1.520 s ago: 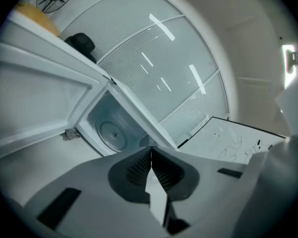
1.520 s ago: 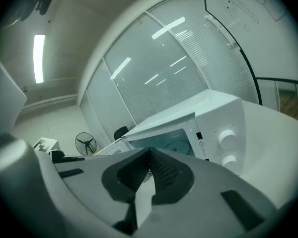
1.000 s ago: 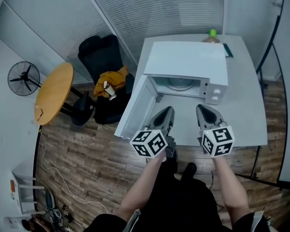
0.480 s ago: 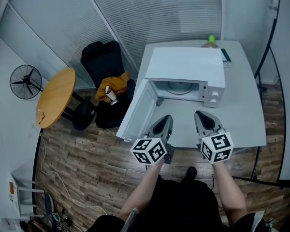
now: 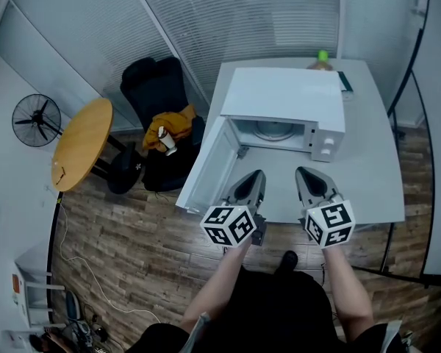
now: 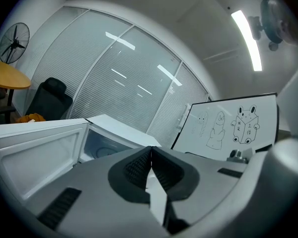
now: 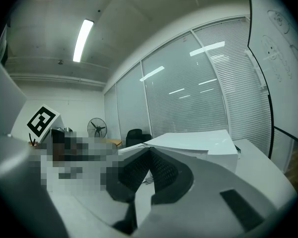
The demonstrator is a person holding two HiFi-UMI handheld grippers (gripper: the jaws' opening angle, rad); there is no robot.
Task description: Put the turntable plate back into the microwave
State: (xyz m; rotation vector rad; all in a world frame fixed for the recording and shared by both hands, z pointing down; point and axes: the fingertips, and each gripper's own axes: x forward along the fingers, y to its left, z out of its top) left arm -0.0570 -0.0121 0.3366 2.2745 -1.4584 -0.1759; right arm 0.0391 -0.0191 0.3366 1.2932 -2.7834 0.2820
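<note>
A white microwave [image 5: 288, 98] stands on the white table [image 5: 367, 175] with its door [image 5: 206, 164] swung open to the left. The glass turntable plate [image 5: 273, 130] lies inside the cavity, also seen in the left gripper view as the plate [image 6: 105, 151]. My left gripper [image 5: 258, 174] and right gripper [image 5: 301, 172] hover side by side over the table's front, short of the opening. Both are shut with nothing between the jaws: left gripper [image 6: 151, 149], right gripper [image 7: 149, 150]. The microwave [image 7: 198, 144] shows beyond the right jaws.
A black chair [image 5: 158, 87] with an orange cloth [image 5: 173, 120] stands left of the door. Further left are a round wooden table [image 5: 81, 142] and a fan [image 5: 35, 116]. A green-capped bottle [image 5: 322, 57] sits behind the microwave. A whiteboard [image 6: 228, 125] stands to the right.
</note>
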